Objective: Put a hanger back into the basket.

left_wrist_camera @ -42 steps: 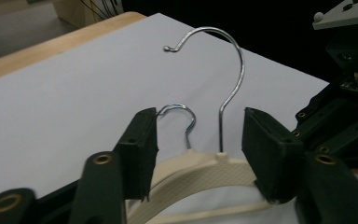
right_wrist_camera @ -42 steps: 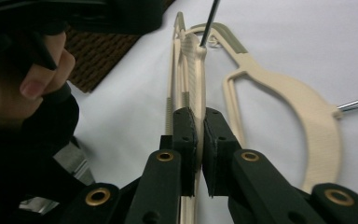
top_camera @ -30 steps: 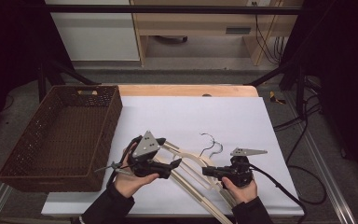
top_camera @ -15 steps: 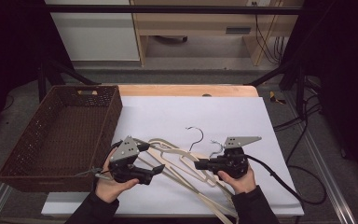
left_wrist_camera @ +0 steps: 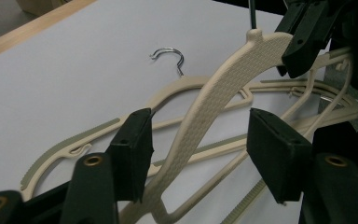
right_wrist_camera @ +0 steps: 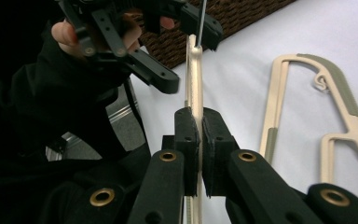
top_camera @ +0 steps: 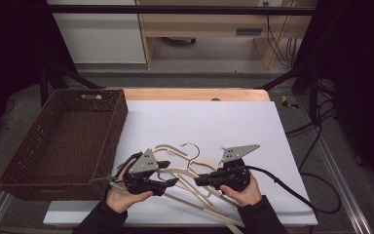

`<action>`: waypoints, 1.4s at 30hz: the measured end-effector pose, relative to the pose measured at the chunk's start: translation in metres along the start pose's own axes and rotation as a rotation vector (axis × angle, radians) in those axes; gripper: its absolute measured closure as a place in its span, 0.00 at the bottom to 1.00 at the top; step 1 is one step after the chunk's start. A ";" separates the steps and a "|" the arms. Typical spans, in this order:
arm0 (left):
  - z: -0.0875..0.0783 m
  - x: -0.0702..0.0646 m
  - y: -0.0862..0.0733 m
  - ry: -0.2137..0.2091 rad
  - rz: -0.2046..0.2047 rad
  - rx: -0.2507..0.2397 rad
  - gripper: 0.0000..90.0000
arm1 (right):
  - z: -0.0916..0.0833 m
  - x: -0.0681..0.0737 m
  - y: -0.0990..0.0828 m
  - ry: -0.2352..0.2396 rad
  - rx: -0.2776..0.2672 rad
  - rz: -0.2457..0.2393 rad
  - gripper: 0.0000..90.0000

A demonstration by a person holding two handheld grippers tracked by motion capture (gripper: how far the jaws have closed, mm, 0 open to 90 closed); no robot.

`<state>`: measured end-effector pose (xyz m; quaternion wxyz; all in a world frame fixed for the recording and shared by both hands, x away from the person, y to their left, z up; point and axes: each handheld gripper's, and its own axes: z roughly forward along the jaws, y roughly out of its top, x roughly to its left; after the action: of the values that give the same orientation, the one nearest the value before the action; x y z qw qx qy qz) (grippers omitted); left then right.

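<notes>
A white desk top carries a brown wicker basket along its left edge and cream hangers near the front edge. The right gripper clamps one raised hanger. The left gripper, jaws spread, straddles that hanger's arm, seemingly without touching.
</notes>
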<state>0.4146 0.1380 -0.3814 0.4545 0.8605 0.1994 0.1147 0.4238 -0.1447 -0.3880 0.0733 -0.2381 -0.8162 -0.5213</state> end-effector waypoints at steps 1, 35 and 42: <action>0.001 0.000 0.000 -0.008 -0.002 0.006 0.50 | 0.001 0.000 0.000 0.003 0.005 -0.004 0.96; -0.012 -0.014 0.005 -0.034 -0.060 0.027 0.96 | -0.012 0.010 -0.001 -0.274 -0.102 -0.133 0.37; -0.033 -0.004 0.006 0.043 -0.106 -0.038 0.96 | -0.043 0.000 -0.009 -0.412 -0.210 -0.080 0.20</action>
<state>0.3999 0.1573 -0.3582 0.4718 0.8373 0.2523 0.1124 0.4136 -0.1858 -0.3764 -0.1407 -0.3133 -0.7640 -0.5462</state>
